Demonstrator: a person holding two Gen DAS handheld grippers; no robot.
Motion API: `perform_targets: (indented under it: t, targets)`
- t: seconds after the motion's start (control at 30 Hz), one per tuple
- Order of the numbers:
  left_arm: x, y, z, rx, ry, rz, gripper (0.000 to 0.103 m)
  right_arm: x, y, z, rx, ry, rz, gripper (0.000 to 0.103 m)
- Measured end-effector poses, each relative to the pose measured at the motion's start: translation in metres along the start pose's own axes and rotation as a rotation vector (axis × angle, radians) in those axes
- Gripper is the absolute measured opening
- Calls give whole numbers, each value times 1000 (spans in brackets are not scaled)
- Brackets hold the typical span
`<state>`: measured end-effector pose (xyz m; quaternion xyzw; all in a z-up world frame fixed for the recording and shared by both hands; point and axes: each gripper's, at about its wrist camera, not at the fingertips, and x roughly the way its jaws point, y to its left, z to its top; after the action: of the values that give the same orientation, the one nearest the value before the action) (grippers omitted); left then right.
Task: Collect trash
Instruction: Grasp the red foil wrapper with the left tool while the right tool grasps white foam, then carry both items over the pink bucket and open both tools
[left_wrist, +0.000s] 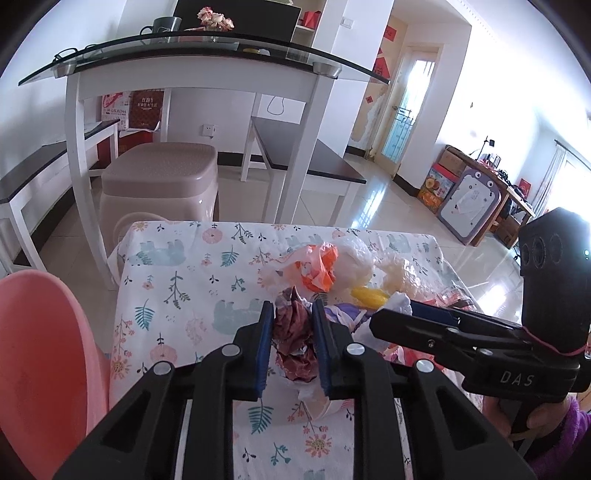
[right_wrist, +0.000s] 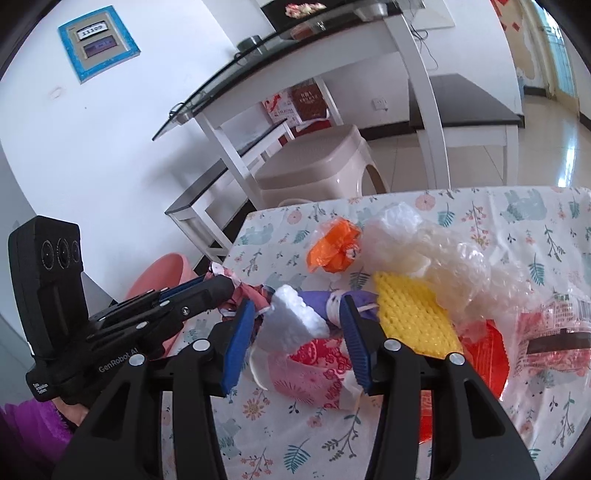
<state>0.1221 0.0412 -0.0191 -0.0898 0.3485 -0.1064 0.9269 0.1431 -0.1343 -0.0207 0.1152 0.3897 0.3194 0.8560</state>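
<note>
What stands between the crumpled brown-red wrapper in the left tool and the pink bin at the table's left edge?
Nothing visible does. The left tool is shut on the crumpled wrapper, and only bare flowered tablecloth lies between it and the pink bin. The other trash, such as the orange bag, lies on the right.

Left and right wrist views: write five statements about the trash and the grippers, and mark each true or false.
1. The left gripper is closed on a crumpled dark red and white wrapper. True.
2. The right gripper is shut tight with nothing between its fingers. False: its jaws are apart, with a white foam chunk between them.
3. A yellow foam net sleeve lies on the floral tablecloth. True.
4. The crumpled orange plastic bag is inside the pink plastic basin. False: it lies on the tablecloth, and the basin sits at the table's left edge.
5. The crumpled clear bubble wrap hangs from the left gripper. False: it rests in the trash pile.
</note>
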Motion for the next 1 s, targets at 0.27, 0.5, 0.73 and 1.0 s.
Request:
perform_targets:
  t: [0.27, 0.5, 0.73, 1.0]
  targets:
    - [-21, 1, -3, -20, -34, 3, 20, -13, 6, -5, -30, -13, -19, 35]
    - [-56, -5, -4, -15, -101, 14, 20, -48, 15, -7, -28, -90, -24, 35]
    - [-93, -11, -4, 7, -176, 41, 20, -76, 31, -3, -70, -156, -52, 35]
    - [-134, 3, -10, -29, -252, 127, 20, -79, 65, -1, -148, -181, -59, 35]
